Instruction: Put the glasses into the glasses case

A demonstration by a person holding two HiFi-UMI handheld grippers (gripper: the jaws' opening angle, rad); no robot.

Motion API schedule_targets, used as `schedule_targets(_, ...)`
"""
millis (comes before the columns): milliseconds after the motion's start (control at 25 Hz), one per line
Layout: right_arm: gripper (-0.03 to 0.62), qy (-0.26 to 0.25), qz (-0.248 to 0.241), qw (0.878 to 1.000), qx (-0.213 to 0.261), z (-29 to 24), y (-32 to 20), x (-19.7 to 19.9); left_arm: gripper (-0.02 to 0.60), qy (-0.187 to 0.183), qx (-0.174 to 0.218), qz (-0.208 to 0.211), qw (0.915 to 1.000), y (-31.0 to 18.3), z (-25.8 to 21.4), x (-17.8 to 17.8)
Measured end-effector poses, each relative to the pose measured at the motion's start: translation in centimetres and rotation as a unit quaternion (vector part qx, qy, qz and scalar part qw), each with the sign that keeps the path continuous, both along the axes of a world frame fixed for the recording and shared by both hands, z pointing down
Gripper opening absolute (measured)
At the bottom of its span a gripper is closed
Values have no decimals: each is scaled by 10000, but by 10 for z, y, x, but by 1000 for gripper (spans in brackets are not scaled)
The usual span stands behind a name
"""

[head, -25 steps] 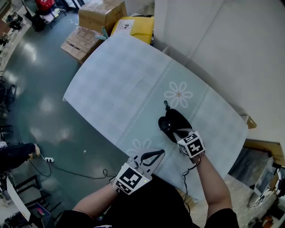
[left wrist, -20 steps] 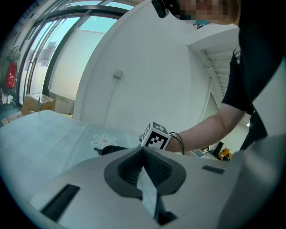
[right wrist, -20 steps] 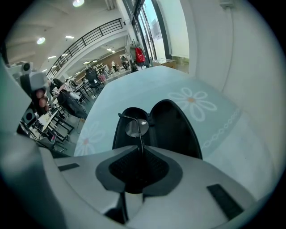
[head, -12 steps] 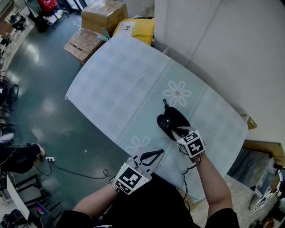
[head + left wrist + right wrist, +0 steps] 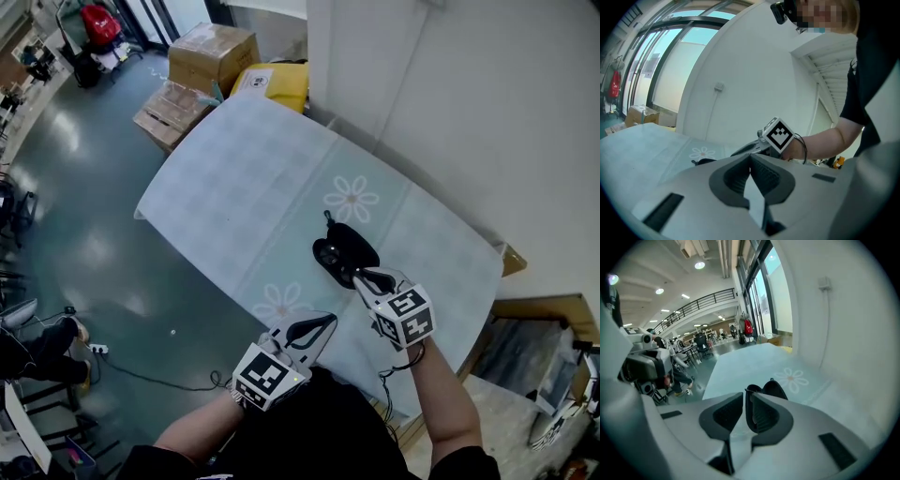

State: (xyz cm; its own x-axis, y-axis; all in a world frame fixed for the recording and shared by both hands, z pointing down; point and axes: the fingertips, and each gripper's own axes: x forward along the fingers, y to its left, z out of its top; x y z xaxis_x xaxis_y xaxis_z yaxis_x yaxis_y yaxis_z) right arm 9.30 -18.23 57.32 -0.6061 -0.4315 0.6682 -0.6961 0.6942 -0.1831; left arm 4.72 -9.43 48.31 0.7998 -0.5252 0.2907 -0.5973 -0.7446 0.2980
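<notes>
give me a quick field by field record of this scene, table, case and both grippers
surface: table under a pale cloth with daisy prints
glasses case: black, lying on the cloth near one daisy print
glasses: not seen apart from the case
left gripper: jaws together, empty, at the table's near edge
right gripper: jaws together, tips at the case's near end, contact unclear
beyond the table: cardboard boxes on the floor

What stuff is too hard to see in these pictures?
Glasses: the black case is too small and dark in the head view to show them; in the right gripper view the right gripper covers most of it.
Case in the left gripper view: only a sliver shows past the left gripper.
Yellow box label: too small to read.
</notes>
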Motion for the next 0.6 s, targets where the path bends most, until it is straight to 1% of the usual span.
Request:
schedule_targets(80,79,-277,133,9992,246,-23,6,3,26,19,74,-75,9999,4,-5,0)
schedule_targets(240,33,-850,370,9924,814,-75,21,10,26,22,243,-217,9995,10,-20,-3)
schedule_targets(440,23,-1399,673,9776,1419,-132,43,15,26,16,508,-264,9984,13,-46,-9)
schedule_targets(600,23,-1715,986,9638,1785,-170,58,15,26,74,654,-167,9977,11,-64,-12)
